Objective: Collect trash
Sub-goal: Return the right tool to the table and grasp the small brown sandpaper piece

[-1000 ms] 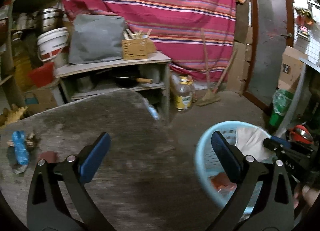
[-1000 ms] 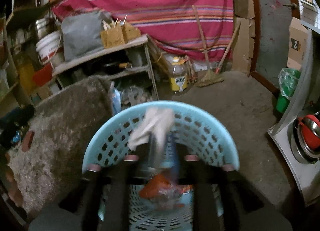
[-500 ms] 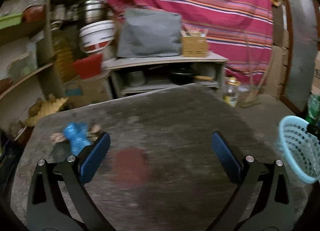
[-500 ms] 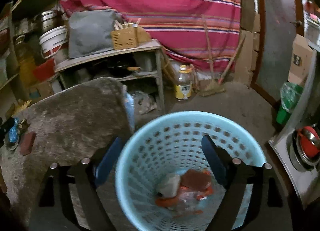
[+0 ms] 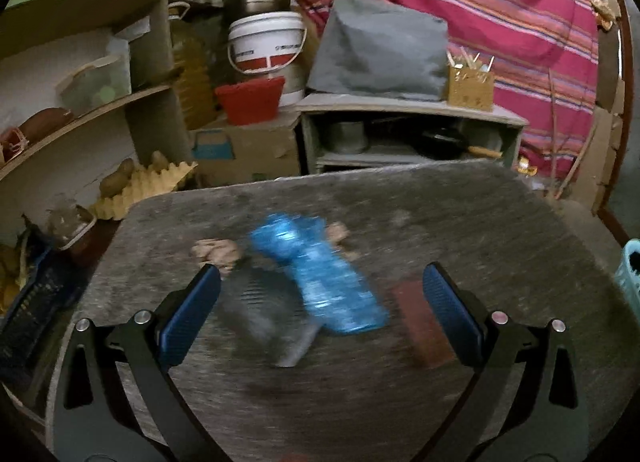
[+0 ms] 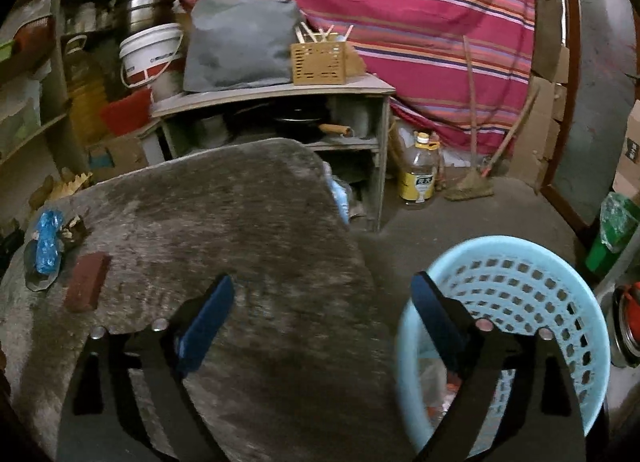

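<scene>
A crushed blue plastic bottle (image 5: 320, 282) lies on the grey table (image 5: 500, 230), over a dark flat piece (image 5: 260, 318) with crumpled brown scraps (image 5: 218, 252) beside it. My left gripper (image 5: 320, 302) is open, its pads either side of the bottle and short of it. A red-brown block (image 5: 420, 326) lies by the right pad. In the right wrist view the bottle (image 6: 48, 240) and block (image 6: 89, 282) sit far left. My right gripper (image 6: 322, 318) is empty, jaws still opening, between the table (image 6: 240, 202) and the light blue basket (image 6: 532, 262), which holds trash.
Shelves (image 5: 80, 110) with jars and egg trays stand at the left. A low cabinet (image 6: 280, 94) with a grey bag, a white bucket (image 5: 268, 42) and a striped cloth (image 6: 400, 2) are behind. An oil bottle (image 6: 418, 174) and brooms stand on the floor.
My left gripper swung left across the table from the basket to the blue bottle. The right gripper let a white scrap fall into the basket, opened, and shifted left toward the table.
</scene>
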A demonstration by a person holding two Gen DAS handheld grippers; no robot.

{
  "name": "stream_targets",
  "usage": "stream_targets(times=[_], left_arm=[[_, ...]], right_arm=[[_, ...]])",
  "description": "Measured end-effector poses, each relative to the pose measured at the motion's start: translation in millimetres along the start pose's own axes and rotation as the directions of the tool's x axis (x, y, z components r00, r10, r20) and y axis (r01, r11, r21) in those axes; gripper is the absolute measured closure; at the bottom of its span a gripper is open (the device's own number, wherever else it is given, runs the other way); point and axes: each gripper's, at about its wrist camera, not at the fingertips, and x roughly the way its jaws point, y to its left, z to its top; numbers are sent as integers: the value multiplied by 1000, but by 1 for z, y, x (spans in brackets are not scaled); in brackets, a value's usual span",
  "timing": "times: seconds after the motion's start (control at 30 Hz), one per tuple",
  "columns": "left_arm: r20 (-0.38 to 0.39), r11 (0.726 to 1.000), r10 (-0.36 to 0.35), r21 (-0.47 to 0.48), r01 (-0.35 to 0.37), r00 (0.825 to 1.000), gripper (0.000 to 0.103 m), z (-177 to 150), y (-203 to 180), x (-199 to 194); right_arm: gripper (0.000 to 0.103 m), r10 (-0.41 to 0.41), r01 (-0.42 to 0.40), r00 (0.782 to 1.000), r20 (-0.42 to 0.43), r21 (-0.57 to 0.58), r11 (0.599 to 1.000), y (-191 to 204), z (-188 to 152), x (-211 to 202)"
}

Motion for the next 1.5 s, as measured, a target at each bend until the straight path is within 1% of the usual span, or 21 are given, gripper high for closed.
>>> stream_targets(times=[0.1,0.27,0.4,0.5,0.7,0.93,1.1,1.23,1.27,1.33,1.4,1.43,1.5], left_arm=[[-9,1000,30,6,-30,1000,5,-8,24,2],[-36,998,43,-48,-45,998,5,-15,69,5],[-42,992,72,-96,-76,997,5,-16,100,5],[-45,989,87,-118,-92,995,5,-17,113,5],[-47,985,138,-93,-142,989,5,-19,122,9],[-46,983,165,-71,-168,985,5,-23,132,10],[-48,982,160,-97,-164,986,5,-23,140,7],[-41,980,160,-110,-164,986,5,-20,141,4],[-40,980,160,-111,-163,986,5,-19,141,4],[-40,981,155,-112,-158,987,5,-17,140,5],[-42,981,153,-113,-157,987,5,-16,138,6],[-43,981,152,-114,-156,987,5,-16,137,7],[-44,981,146,-118,-151,988,5,-14,134,8]], right_arm=[[12,7,-7,1000,-7,-19,1000,18,1,6],[12,17,-18,1000,-13,-59,998,48,2,14],[11,56,-58,998,-30,-49,997,74,3,21],[12,90,-91,995,-41,-44,995,95,1,27],[12,160,-164,986,-53,-90,982,152,-4,30],[12,216,-231,971,-104,-170,958,212,-15,36],[12,224,-251,965,-138,-225,942,241,-22,41],[12,202,-241,964,-172,-249,938,256,-29,48],[12,204,-247,961,-187,-248,937,258,-31,51],[17,199,-247,959,-202,-249,936,258,-32,54],[40,211,-262,953,-220,-242,934,257,-32,57],[41,224,-280,944,-241,-232,932,256,-33,60],[41,231,-290,939,-256,-225,930,255,-34,63]])
